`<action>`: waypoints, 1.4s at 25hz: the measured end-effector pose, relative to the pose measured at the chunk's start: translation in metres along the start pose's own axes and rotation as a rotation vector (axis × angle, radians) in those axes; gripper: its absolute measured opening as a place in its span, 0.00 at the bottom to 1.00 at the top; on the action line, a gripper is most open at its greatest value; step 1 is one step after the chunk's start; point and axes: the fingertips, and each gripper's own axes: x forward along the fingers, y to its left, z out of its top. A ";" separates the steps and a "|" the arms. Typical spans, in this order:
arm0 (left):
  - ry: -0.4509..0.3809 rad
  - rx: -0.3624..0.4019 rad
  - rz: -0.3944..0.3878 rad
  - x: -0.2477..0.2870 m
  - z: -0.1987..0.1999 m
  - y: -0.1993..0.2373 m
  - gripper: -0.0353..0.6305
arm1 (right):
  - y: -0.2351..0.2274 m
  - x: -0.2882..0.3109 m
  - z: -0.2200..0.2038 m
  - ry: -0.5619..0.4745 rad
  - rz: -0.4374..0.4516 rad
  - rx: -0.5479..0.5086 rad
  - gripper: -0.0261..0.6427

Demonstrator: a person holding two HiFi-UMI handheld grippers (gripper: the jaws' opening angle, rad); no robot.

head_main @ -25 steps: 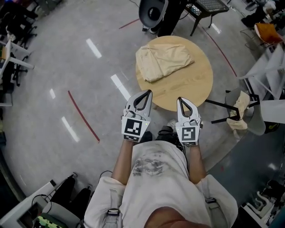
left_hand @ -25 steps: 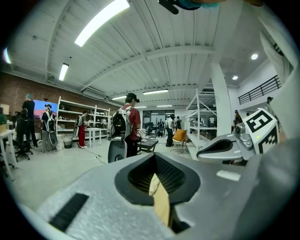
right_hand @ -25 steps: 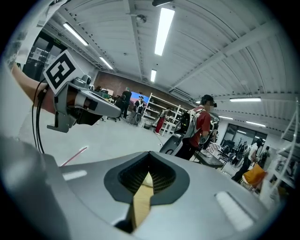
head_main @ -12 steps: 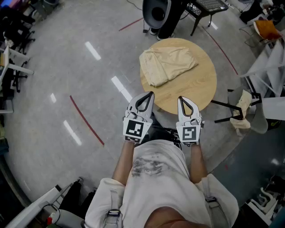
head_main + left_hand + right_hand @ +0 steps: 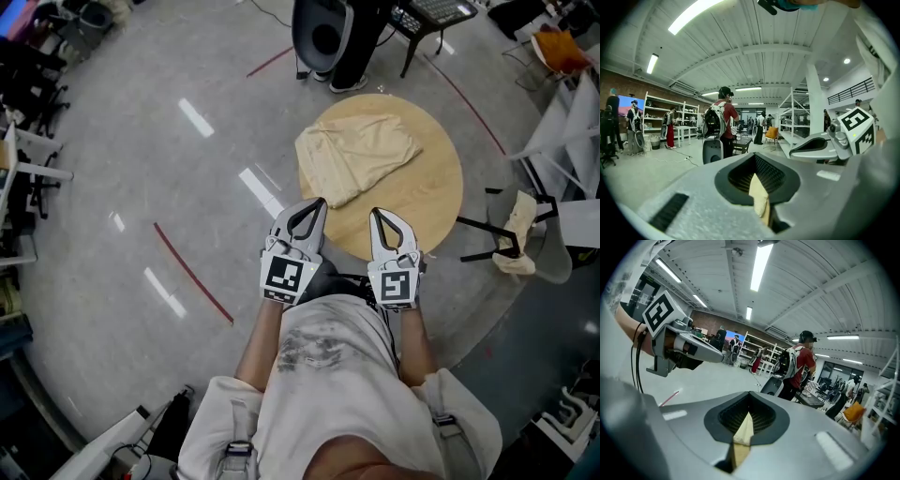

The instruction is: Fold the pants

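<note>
The beige pants lie folded in a loose bundle on the far left part of a round wooden table. My left gripper and right gripper are held side by side in front of my chest. Their tips reach just over the table's near edge, short of the pants. Both are shut with nothing in them. In the left gripper view the jaws are closed, and the right gripper shows beside them. The right gripper view shows its jaws closed and the left gripper at the left.
A black chair with a beige cloth on it stands right of the table. A black rounded machine and a dark table are beyond it. A red line marks the floor at the left. A person with a backpack stands ahead.
The table, the pants and the floor line have slid lower in the head view. Both grippers, still shut and side by side, have come closer to the table.
</note>
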 end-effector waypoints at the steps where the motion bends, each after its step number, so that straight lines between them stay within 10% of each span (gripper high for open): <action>1: 0.003 0.003 -0.010 0.008 0.002 0.006 0.06 | -0.004 0.008 0.000 0.005 -0.003 0.007 0.05; 25: 0.126 0.121 -0.285 0.132 0.009 0.075 0.06 | -0.063 0.115 -0.002 0.068 -0.114 0.130 0.05; 35: 0.129 0.153 -0.509 0.162 -0.005 0.093 0.06 | -0.058 0.121 -0.024 0.200 -0.312 0.190 0.05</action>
